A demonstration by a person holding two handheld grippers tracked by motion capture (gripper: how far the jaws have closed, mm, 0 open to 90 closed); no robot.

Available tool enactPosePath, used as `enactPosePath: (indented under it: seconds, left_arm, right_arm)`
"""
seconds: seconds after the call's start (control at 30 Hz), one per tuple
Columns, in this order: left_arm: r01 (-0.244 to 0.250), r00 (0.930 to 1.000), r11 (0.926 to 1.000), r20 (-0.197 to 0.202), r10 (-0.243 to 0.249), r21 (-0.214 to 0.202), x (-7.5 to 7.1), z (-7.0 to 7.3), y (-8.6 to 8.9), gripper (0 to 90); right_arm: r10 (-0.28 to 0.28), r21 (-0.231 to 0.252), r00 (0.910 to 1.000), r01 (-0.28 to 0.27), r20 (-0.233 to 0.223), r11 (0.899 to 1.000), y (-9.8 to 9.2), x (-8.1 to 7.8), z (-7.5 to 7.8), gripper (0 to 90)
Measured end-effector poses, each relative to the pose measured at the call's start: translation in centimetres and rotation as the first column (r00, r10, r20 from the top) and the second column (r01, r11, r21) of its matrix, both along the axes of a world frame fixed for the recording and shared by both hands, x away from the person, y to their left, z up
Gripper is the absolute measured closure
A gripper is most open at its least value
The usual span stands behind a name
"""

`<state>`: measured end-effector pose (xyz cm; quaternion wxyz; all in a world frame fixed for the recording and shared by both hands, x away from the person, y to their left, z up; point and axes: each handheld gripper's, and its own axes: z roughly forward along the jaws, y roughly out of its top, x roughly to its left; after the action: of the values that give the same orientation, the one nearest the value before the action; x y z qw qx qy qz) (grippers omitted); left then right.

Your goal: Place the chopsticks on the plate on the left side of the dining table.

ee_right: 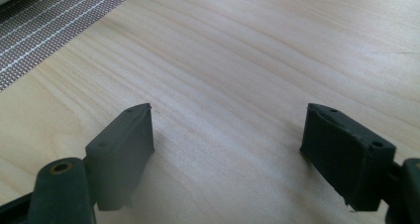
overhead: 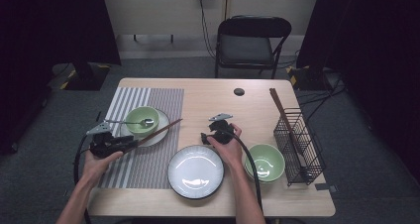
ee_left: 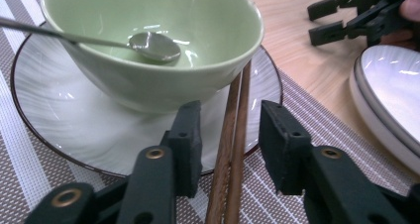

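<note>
Here, view by view
High view, surface and room: a pale wooden table (overhead: pixel 218 97) on grey carpet, a black folding chair (overhead: pixel 252 43) behind it, dark curtains at both sides; a grey striped placemat (overhead: pixel 148 154) covers the table's left part
High view, things: a green bowl (overhead: pixel 141 120) with a metal spoon (overhead: pixel 133 122) stands on a white plate (overhead: pixel 157 135) on the mat; a pair of brown chopsticks (overhead: pixel 158 132) lies slanted across that plate's rim; an empty white dish (overhead: pixel 195 172) sits near the front edge, a second green bowl (overhead: pixel 265 162) to its right, a black wire basket (overhead: pixel 299 144) holding more chopsticks beyond that
High view, grippers: left gripper (overhead: pixel 130 144) at the chopsticks' near end; right gripper (overhead: pixel 205 137) low over bare wood, well apart from them
Left gripper view, fingers: the jaws stand released, one either side of the chopsticks (ee_left: pixel 233 144) with a gap at each pad, pressing nothing; the sticks lean on the dark-rimmed plate (ee_left: pixel 59 130) just beside the glossy bowl (ee_left: pixel 163 50)
Right gripper view, fingers: jaws spread wide over smooth grained wood (ee_right: pixel 247 60), nothing between them; woven mat (ee_right: pixel 54 21) at the upper left
</note>
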<state>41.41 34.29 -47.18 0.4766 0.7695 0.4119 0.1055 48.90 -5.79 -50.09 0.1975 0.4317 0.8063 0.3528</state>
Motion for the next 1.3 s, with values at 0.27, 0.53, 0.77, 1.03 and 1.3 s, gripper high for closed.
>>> enactPosePath:
  seconds: [0.27, 0.53, 0.77, 1.03, 1.3]
  left_arm:
    - [0.014, 0.9999, 0.999, 0.0, -0.014, 0.042, 0.13, -0.19, -0.61, 63.1]
    - [0.016, 0.9999, 0.9979, -0.001, -0.016, 0.063, 0.27, -0.41, -0.83, 70.1]
    - [0.02, 0.9998, 0.9976, 0.007, -0.02, 0.067, 0.2, -0.41, -0.7, 75.3]
    - [0.031, 0.9995, 0.997, 0.007, -0.031, 0.071, -0.08, -0.42, -0.04, 75.4]
    - [0.03, 0.9995, 0.9969, 0.005, -0.031, 0.072, -0.13, -0.43, 0.06, 75.0]
  right_arm:
    - [0.0, -0.001, 1.0, 0.0, 0.003, 1.0, 0.02, -0.01, -0.01, 19.6]
    - [0.008, 0.0, 1.0, -0.008, 0.003, 1.0, 0.03, -0.01, -0.02, 19.3]
    - [0.007, 0.0, 1.0, -0.007, 0.002, 1.0, 0.02, 0.0, -0.02, 19.2]
    - [0.007, 0.0, 1.0, -0.007, 0.002, 1.0, 0.01, 0.01, -0.02, 19.2]
    - [0.006, 0.0, 1.0, -0.006, 0.002, 1.0, 0.02, 0.0, -0.02, 19.1]
